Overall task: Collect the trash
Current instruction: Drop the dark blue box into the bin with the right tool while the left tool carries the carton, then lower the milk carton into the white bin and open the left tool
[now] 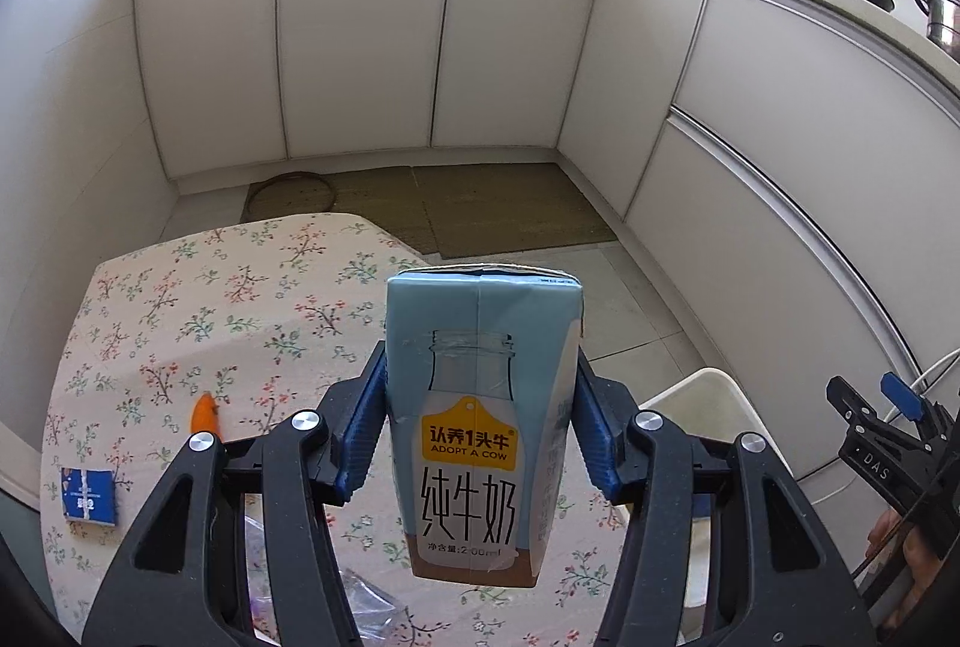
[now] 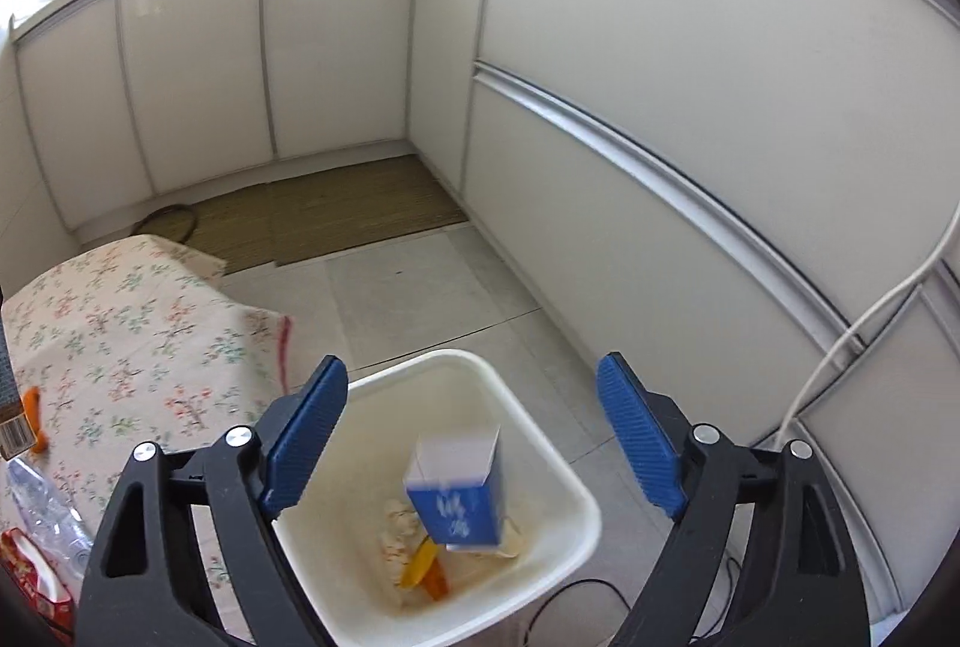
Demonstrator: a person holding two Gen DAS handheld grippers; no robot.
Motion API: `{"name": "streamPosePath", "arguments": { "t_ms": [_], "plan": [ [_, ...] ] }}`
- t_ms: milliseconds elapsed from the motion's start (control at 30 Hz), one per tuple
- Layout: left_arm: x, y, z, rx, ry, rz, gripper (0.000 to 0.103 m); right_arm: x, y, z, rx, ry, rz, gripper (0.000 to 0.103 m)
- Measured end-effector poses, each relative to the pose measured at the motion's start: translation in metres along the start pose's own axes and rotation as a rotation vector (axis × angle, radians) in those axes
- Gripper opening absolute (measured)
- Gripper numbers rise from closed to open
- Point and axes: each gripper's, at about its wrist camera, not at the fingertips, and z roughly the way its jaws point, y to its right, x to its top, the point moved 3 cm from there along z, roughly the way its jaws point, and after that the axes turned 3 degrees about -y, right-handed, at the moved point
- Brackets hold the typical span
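Jaws grip milk carton [image 1: 480,425], (base hidden)

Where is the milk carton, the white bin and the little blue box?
milk carton [image 1: 474,443], left wrist view, front label.
white bin [image 2: 579,503], right wrist view, right rim.
blue box [image 2: 459,512], right wrist view, blue front face.

Bin [image 2: 576,491] on floor right of table [image 1: 180,299] (carton [image 2: 459,491] inside).
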Motion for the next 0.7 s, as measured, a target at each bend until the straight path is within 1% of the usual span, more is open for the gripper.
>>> {"name": "streamPosePath", "arguments": {
  "t_ms": [33, 67, 100, 167, 300, 433, 600, 700],
  "plan": [
    [0.0, 0.007, 0.002, -0.008, -0.002, 0.008, 0.053, -0.001, 0.006, 0.0, -0.015, 0.007, 0.006, 0.085],
    [-0.001, 0.015, 0.005, -0.017, -0.005, 0.019, 0.053, -0.001, 0.013, 0.0, -0.037, 0.016, 0.017, 0.09],
    [-0.002, 0.023, 0.007, -0.026, -0.008, 0.029, 0.053, -0.001, 0.02, 0.001, -0.056, 0.025, 0.028, 0.092],
    [-0.003, 0.039, 0.013, -0.05, -0.013, 0.05, 0.053, -0.001, 0.034, 0.002, -0.09, 0.034, 0.045, 0.092],
    [-0.007, 0.066, 0.024, -0.122, -0.036, 0.072, 0.053, -0.003, 0.059, 0.006, -0.11, 0.018, 0.082, 0.092],
    [-0.016, 0.091, 0.039, -0.225, -0.09, 0.067, 0.053, -0.005, 0.075, 0.01, -0.129, 0.005, 0.099, 0.092],
    [-0.028, 0.116, 0.056, -0.3, -0.151, 0.075, 0.053, -0.007, 0.088, 0.014, -0.14, -0.002, 0.127, 0.092],
    [-0.033, 0.125, 0.061, -0.343, -0.181, 0.08, 0.054, -0.008, 0.093, 0.016, -0.152, -0.004, 0.133, 0.092]
  ]
}}
